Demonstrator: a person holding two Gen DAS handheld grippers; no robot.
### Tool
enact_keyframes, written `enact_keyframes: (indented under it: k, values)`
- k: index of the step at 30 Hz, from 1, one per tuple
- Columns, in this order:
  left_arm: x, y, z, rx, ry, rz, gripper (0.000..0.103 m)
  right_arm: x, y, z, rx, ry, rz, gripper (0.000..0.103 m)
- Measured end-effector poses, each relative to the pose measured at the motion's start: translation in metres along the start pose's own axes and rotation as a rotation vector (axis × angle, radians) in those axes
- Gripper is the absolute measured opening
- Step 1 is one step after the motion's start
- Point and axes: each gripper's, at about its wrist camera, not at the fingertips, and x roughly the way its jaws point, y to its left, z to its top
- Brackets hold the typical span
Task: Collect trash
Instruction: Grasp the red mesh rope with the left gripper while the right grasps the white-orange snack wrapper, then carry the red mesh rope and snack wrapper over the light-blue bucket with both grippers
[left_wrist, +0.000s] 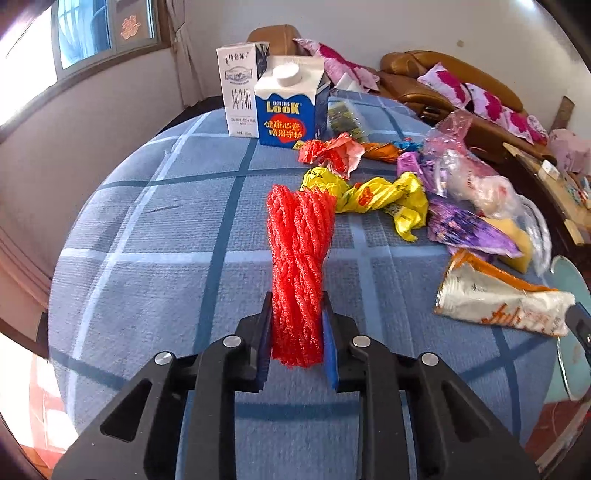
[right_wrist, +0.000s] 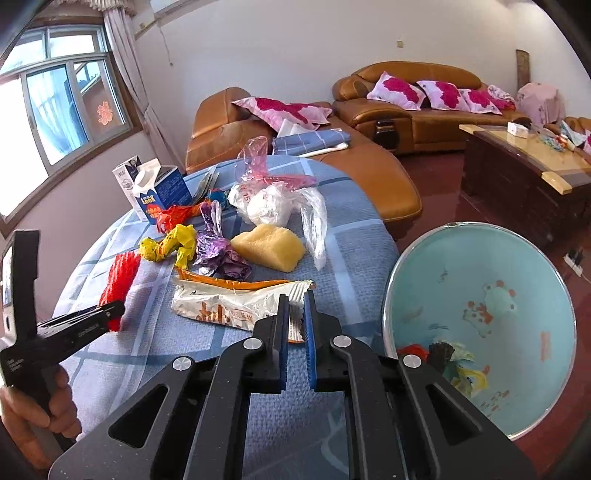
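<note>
A red foam net sleeve (left_wrist: 299, 240) lies lengthwise on the blue checked tablecloth (left_wrist: 147, 258), and my left gripper (left_wrist: 297, 301) is shut on its near end. In the right wrist view the same net (right_wrist: 120, 273) sticks out of the left gripper (right_wrist: 116, 308), held by a hand. My right gripper (right_wrist: 295, 306) is shut on the right corner of a white and orange snack wrapper (right_wrist: 221, 306). Behind it lie a yellow wrapper (right_wrist: 170, 245), a purple wrapper (right_wrist: 218, 251), a yellow sponge (right_wrist: 269, 247) and a clear bag (right_wrist: 273, 203).
A light blue basin (right_wrist: 480, 258) with several scraps in its bottom sits off the table's right edge. Two milk cartons (left_wrist: 288, 107) stand at the table's far side beside red and orange wrappers (left_wrist: 332, 151). Brown sofas and a wooden coffee table (right_wrist: 524, 166) stand beyond.
</note>
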Motion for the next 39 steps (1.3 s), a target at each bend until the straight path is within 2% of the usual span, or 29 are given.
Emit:
enact_keyframes:
  k: [7, 15, 22, 39]
  values:
    - [-0.031, 0.009, -0.022, 0.036, -0.02, -0.002, 0.023, -0.007, -0.001, -0.006, 0.007, 0.005, 0.006, 0.009]
    - [-0.044, 0.004, -0.038, 0.062, -0.015, -0.007, 0.023, -0.021, 0.002, -0.008, 0.0, -0.029, 0.01, 0.008]
    - [-0.063, -0.006, -0.038, 0.089, -0.056, -0.015, 0.023, -0.041, 0.001, -0.005, -0.002, -0.087, 0.009, 0.006]
    - [-0.086, -0.033, -0.039, 0.133, -0.098, -0.026, 0.023, -0.083, -0.007, -0.004, 0.0, -0.198, 0.011, 0.003]
